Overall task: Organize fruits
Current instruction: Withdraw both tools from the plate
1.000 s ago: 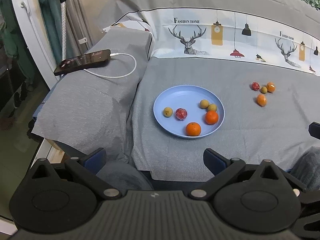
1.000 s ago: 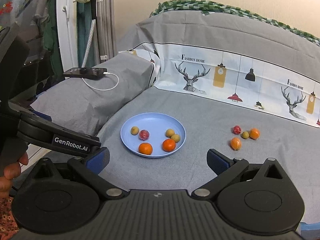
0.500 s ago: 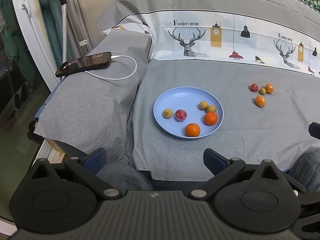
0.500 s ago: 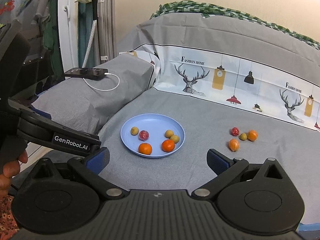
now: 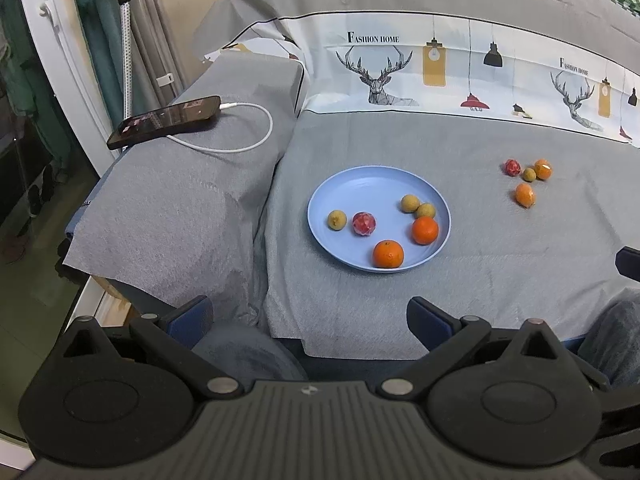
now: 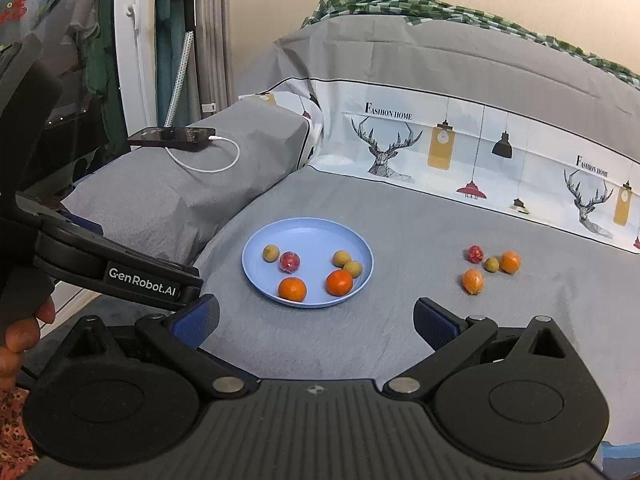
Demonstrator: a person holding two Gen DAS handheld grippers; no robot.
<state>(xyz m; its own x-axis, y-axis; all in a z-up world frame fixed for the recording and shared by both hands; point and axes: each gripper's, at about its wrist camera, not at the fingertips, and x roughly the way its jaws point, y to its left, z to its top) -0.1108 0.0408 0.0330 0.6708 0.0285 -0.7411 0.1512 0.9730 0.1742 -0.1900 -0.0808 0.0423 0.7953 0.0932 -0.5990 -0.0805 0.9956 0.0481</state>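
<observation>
A blue plate (image 5: 372, 178) (image 6: 308, 229) lies on the grey sheet and holds two oranges (image 5: 388, 254) (image 6: 292, 289), a red fruit (image 5: 364, 223) (image 6: 289, 261) and three small yellow-green fruits (image 5: 337, 219). To its right a loose cluster lies on the sheet: a red fruit (image 5: 512, 167) (image 6: 475, 254), a small green one (image 5: 529, 175) (image 6: 491, 264) and two orange ones (image 5: 525, 195) (image 6: 473, 281). My left gripper (image 5: 310, 318) and my right gripper (image 6: 316, 320) both stand open and empty, held back near the bed's front edge.
A black phone (image 5: 165, 121) (image 6: 172, 135) with a white charging cable (image 5: 240, 148) rests on the raised grey pillow at the left. The patterned sheet band (image 5: 460, 68) runs along the back. A hand (image 6: 20, 332) holds the left gripper's body at the left edge.
Both cameras have drifted slightly; the fruits and plate have stayed where they were. Both grippers remain open.
</observation>
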